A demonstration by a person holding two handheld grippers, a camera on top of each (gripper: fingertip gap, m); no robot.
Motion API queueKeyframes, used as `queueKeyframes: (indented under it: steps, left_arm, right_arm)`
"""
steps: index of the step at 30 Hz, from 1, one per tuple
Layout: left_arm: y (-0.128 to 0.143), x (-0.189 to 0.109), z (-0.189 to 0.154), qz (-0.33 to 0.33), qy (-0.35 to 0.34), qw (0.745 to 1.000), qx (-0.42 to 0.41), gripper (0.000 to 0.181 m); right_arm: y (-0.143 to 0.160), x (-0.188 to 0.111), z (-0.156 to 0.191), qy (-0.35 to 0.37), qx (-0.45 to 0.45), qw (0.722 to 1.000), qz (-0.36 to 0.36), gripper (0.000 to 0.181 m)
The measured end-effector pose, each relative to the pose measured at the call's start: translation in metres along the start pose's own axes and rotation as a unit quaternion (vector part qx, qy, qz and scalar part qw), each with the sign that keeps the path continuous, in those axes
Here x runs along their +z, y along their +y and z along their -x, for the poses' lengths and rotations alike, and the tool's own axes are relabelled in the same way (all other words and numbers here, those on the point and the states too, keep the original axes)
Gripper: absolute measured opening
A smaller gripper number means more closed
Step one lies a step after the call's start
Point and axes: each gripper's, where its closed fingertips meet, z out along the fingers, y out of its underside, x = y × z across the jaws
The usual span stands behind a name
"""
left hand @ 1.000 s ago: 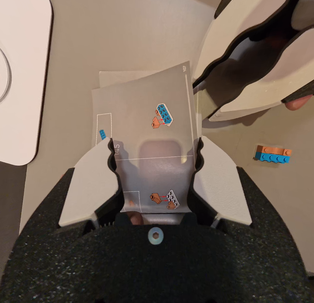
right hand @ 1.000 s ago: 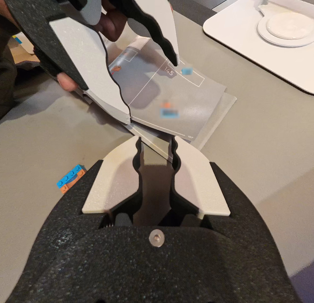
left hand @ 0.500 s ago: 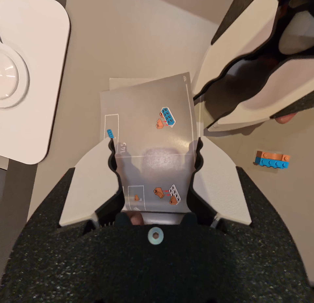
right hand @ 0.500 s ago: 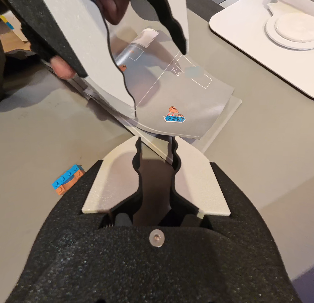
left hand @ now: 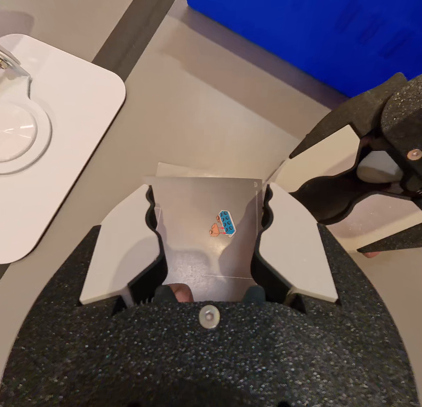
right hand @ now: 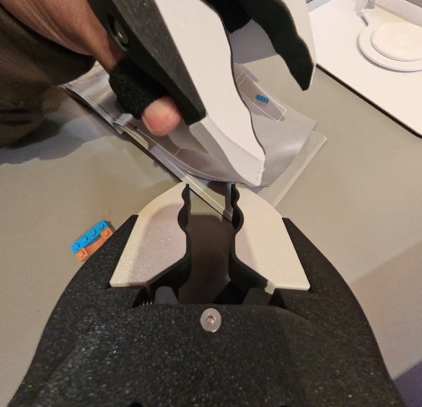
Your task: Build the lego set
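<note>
Left gripper: jaws standing wide, hovering over the instruction booklet, gripping nothing.
Right gripper: jaws sitting narrowly apart and empty, tips reaching the booklet's near edge.
Instruction booklet: lying open on the grey table, top page curling upward.
Lego assembly: blue and orange bricks joined, resting on the table just left of the right gripper.
White tray: sitting at the far left.
Blue bin: standing beyond the booklet.

White tray (a round disc on it) beside blue bin.
</note>
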Motion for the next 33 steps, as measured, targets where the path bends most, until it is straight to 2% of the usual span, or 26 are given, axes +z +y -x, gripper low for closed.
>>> queueKeyframes:
  steps: [33]
  left_arm:
    - [0.0029,0.0041,0.0036,0.005,0.0,1.0,-0.019,0.09]
  right_arm:
    - [-0.0006,-0.0002,0.0006,0.002,-0.002,1.0,-0.003,0.035]
